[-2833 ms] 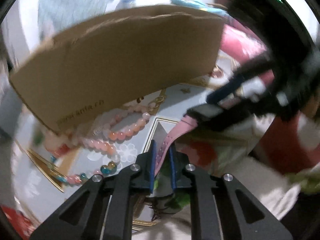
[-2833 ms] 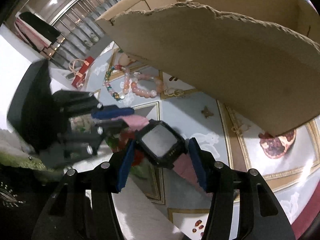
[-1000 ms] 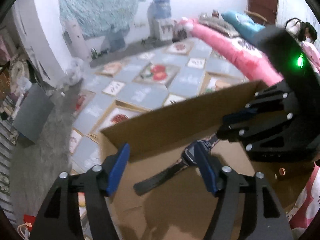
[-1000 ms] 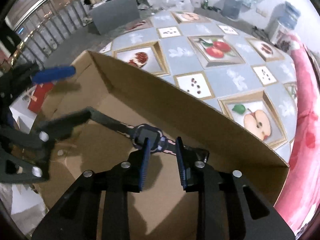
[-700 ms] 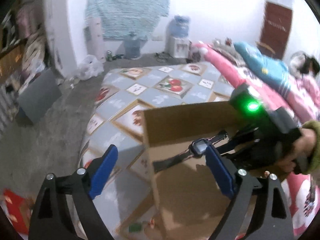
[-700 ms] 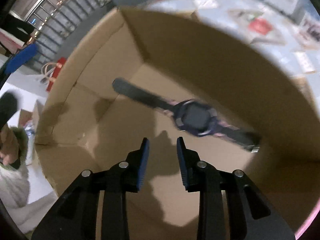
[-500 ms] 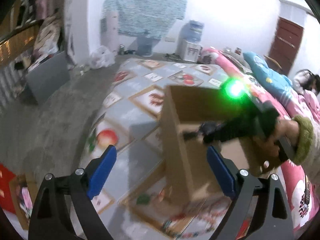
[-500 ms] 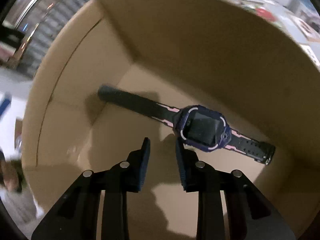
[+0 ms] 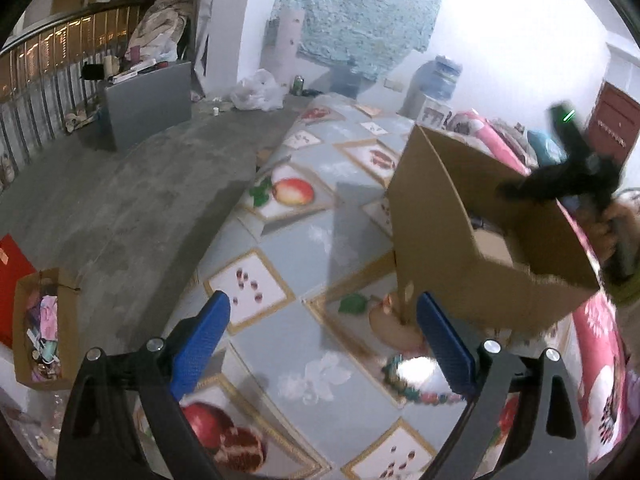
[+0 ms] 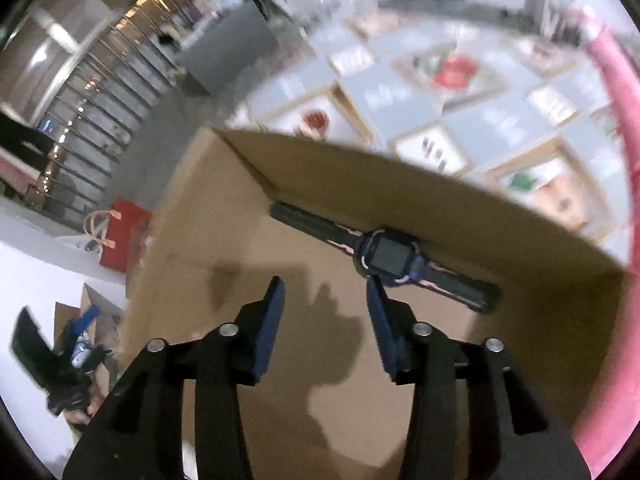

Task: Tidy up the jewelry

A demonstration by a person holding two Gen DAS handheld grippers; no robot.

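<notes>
right wrist view: the watch (image 10: pixel 390 258) lies flat on the floor of the cardboard box (image 10: pixel 192 248), in the centre-right of the frame, its strap running along the base of the far wall. the right gripper (image 10: pixel 324 312) hangs just above it with fingers spread and nothing between them; the right-hand finger tip overlaps the watch face in the picture, but contact cannot be confirmed. judgement: the watch reads as deposited, and the spread fingers suit a release, not a grip.

left wrist view: the left gripper (image 9: pixel 324 340) sits at the lower centre of the frame, fingers spread wide and empty, pointing over the patterned mat (image 9: pixel 304 256) toward the cardboard box (image 9: pixel 448 240) at centre right. the right gripper (image 9: pixel 576 172) shows blurred at the right edge, above the box opening. a beaded bracelet (image 9: pixel 416 376) lies on the mat at the lower right, just inside the right-hand finger and partly washed out by glare. it is outside the box.

judgement: the wide spread of the left fingers, together with their position close to the bracelet, suits a pickup of that piece next. the beads are likely to roll or slip under a loose pinch. the glare hides part of the strand, so its full lie cannot be told.
</notes>
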